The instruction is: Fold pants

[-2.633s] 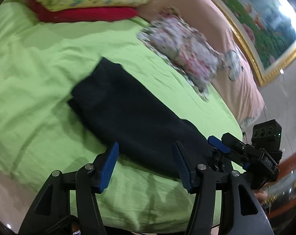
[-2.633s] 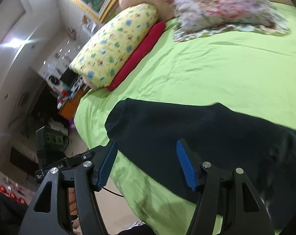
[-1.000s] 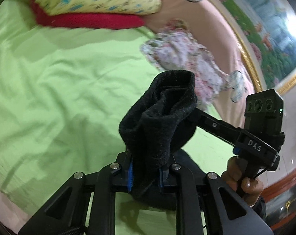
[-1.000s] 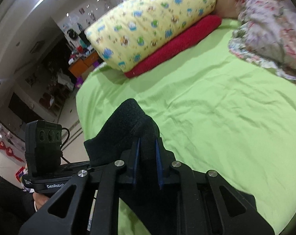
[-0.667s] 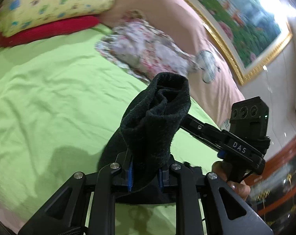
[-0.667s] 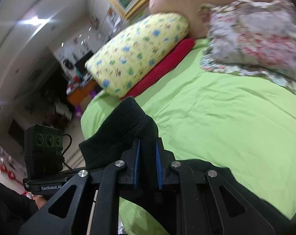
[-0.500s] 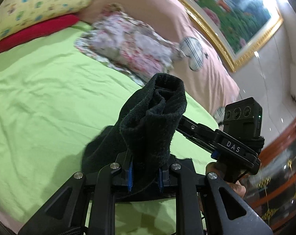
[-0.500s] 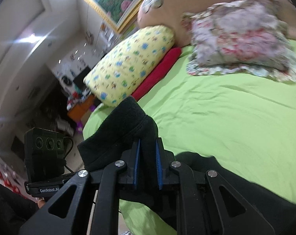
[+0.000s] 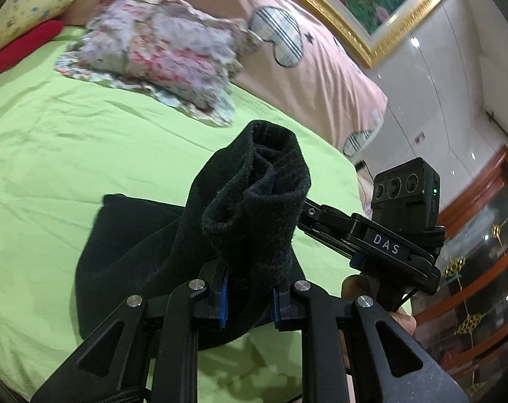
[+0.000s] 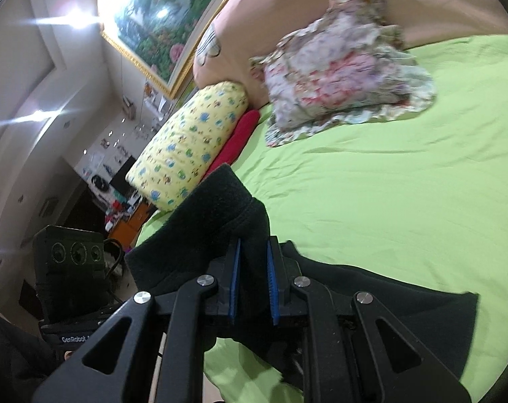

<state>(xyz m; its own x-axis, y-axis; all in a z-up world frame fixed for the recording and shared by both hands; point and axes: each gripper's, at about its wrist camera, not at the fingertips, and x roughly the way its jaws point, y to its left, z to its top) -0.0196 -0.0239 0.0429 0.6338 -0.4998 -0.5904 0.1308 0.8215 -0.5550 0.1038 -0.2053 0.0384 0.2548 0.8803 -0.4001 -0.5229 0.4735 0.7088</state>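
Pants point(image 9: 159, 255) are held lifted at one end above the near edge of the bed point(image 9: 52, 154), clamped by left tool point(image 9: 248, 297) and right tool point(image 10: 252, 278); mid-fold judged, the raised end to be laid over the far part next

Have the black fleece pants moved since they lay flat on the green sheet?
Yes. Both grippers pinch one end of the black fleece pants, lifted off the green sheet and carried toward the floral pillow.

The black pants point(image 9: 126, 255) no longer lie flat along the green bed point(image 9: 69, 141) — both tongs, left point(image 9: 248, 297) and right point(image 10: 252, 280), open before, now pinch bunched ends lifted off the sheet, and the views swing from the yellow pillow point(image 10: 190, 154) toward the floral one point(image 9: 159, 47).
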